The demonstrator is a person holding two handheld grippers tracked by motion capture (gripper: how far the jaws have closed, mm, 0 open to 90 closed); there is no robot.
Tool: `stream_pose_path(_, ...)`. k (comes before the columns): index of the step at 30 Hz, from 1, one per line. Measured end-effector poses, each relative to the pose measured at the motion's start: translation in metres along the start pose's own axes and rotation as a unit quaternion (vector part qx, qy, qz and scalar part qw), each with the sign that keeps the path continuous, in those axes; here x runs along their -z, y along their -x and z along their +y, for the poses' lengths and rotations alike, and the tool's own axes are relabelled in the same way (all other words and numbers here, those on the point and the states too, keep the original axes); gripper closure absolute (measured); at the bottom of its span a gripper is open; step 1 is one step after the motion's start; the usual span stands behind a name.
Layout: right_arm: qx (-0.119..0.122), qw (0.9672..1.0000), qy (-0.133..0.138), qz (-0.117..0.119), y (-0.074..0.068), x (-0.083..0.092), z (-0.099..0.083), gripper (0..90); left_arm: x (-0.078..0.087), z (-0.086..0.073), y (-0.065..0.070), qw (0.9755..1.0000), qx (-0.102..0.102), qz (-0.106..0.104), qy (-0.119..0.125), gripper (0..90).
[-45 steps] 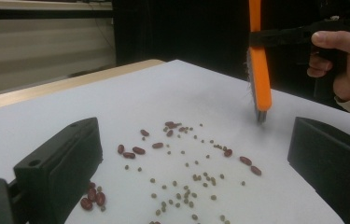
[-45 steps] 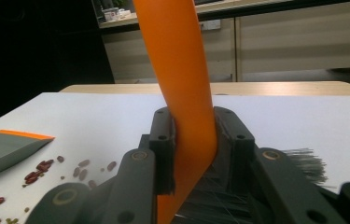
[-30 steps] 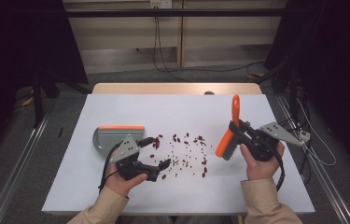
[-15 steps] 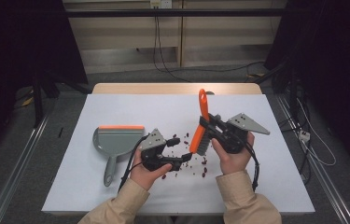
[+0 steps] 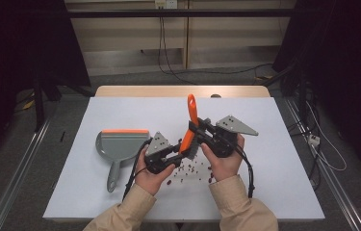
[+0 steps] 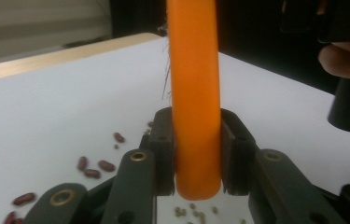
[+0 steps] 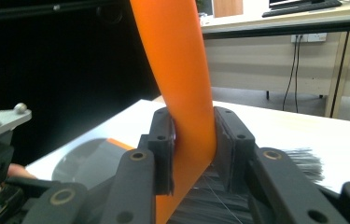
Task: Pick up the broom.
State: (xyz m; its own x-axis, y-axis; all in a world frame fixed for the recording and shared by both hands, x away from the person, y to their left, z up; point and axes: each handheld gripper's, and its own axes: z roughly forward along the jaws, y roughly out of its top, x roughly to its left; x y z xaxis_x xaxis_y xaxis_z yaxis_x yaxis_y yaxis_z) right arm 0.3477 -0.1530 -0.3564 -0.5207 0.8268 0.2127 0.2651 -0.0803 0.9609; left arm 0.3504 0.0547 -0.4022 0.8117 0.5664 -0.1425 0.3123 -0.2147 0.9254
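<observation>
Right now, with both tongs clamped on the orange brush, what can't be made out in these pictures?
- Brush bristles: high view, hidden behind the right tongs and hand.
- Brush handle top: cut by the upper edge in both gripper views.
- Beans: high view, too small to count; some hidden by the hands.
- Dustpan: right gripper view, blurred, partly behind the jaws.

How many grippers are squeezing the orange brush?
2. The left gripper clamps the orange brush low on its handle, over the scattered beans. The right gripper clamps it higher up, just above the bristles.

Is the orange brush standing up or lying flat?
Standing up, tilted. The orange brush has its handle pointing upward and its bristles down by the beans, clamped by both tools.
</observation>
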Motion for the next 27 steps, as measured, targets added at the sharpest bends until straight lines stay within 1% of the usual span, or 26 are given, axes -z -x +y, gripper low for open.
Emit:
stream_pose_path(1,-0.004,1.0,0.001,-0.003,-0.001,-0.001,0.0,67.9,0.003,0.0,-0.001,0.9999,-0.001,0.014,0.006,70.7)
stream_pose_path(2,-0.001,1.0,0.001,0.001,-0.001,-0.004,0.0,61.2,0.004,0.0,-0.001,0.9998,0.0,0.019,0.007,70.8)
stream_pose_path(3,0.003,1.0,0.0,-0.008,-0.003,-0.006,0.0,52.7,0.005,0.001,-0.003,0.9997,0.001,0.023,0.009,70.8)
stream_pose_path(4,0.006,0.9998,-0.001,-0.017,-0.004,-0.007,0.0,47.8,0.006,0.001,-0.004,0.9996,0.007,0.027,0.011,70.8)
stream_pose_path(7,0.001,0.9997,0.002,-0.023,-0.006,-0.009,-0.002,41.9,0.009,0.0,-0.008,0.9989,0.006,0.043,0.017,70.8)
stream_pose_path(9,-0.004,0.9996,0.005,-0.026,-0.007,-0.009,-0.003,37.5,0.01,0.0,-0.011,0.9984,0.011,0.051,0.02,70.8)
stream_pose_path(10,-0.004,0.9996,0.005,-0.026,-0.007,-0.009,-0.003,37.5,0.01,0.0,-0.011,0.9984,0.011,0.051,0.02,70.8)
stream_pose_path(11,-0.015,0.9995,0.0,-0.027,-0.008,-0.011,-0.004,35.8,0.011,0.0,-0.013,0.9978,0.015,0.06,0.023,70.8)
stream_pose_path(12,-0.022,0.9994,-0.003,-0.026,-0.009,-0.012,-0.005,35.4,0.011,0.0,-0.014,0.9976,0.013,0.064,0.022,70.8)
stream_pose_path(13,-0.025,0.9994,-0.004,-0.026,-0.01,-0.013,-0.006,35.5,0.011,0.0,-0.014,0.9973,0.011,0.069,0.022,70.8)
stream_pose_path(14,-0.025,0.9992,-0.008,-0.03,-0.011,-0.014,-0.007,35.4,0.011,0.0,-0.014,0.9971,0.011,0.072,0.022,70.8)
stream_pose_path(15,-0.025,0.9992,-0.008,-0.03,-0.011,-0.014,-0.007,35.4,0.011,0.0,-0.014,0.9971,0.011,0.072,0.022,70.8)
stream_pose_path(16,-0.033,0.9988,-0.011,-0.036,-0.015,-0.017,-0.009,35.4,0.011,0.0,-0.013,0.9968,0.014,0.074,0.025,70.8)
stream_pose_path(17,-0.038,0.9984,-0.016,-0.037,-0.016,-0.019,-0.01,35.4,0.01,0.0,-0.011,0.9963,0.013,0.08,0.028,70.8)
stream_pose_path(18,-0.038,0.9984,-0.016,-0.037,-0.016,-0.019,-0.01,35.4,0.01,0.0,-0.011,0.9963,0.013,0.08,0.028,70.8)
stream_pose_path(20,-0.056,0.9981,-0.018,-0.021,-0.019,-0.024,-0.011,35.5,0.01,0.001,-0.01,0.9964,0.001,0.081,0.024,70.8)
stream_pose_path(21,-0.056,0.998,-0.02,-0.022,-0.023,-0.027,-0.012,32.7,0.009,0.0,-0.007,0.9963,-0.002,0.081,0.03,70.5)
stream_pose_path(22,-0.051,0.9978,-0.023,-0.034,-0.025,-0.029,-0.012,31.4,0.009,0.0,-0.006,0.9961,0.0,0.082,0.033,70.3)
stream_pose_path(23,-0.052,0.9975,-0.025,-0.042,-0.026,-0.03,-0.011,30.5,0.01,0.0,-0.005,0.9959,-0.01,0.083,0.034,70.1)
stream_pose_path(24,-0.059,0.9968,-0.027,-0.047,-0.026,-0.032,-0.011,30.5,0.01,0.0,-0.004,0.9959,-0.014,0.079,0.041,69.6)
stream_pose_path(25,-0.059,0.9968,-0.027,-0.047,-0.026,-0.032,-0.011,30.5,0.01,0.0,-0.004,0.9959,-0.014,0.079,0.041,69.2)
stream_pose_path(26,-0.065,0.9958,-0.03,-0.057,-0.025,-0.033,-0.011,29.8,0.011,0.001,-0.001,0.9955,-0.02,0.082,0.043,69.2)
stream_pose_path(27,-0.07,0.9951,-0.029,-0.063,-0.024,-0.035,-0.011,31.2,0.012,0.002,0.004,0.995,-0.033,0.08,0.049,68.1)
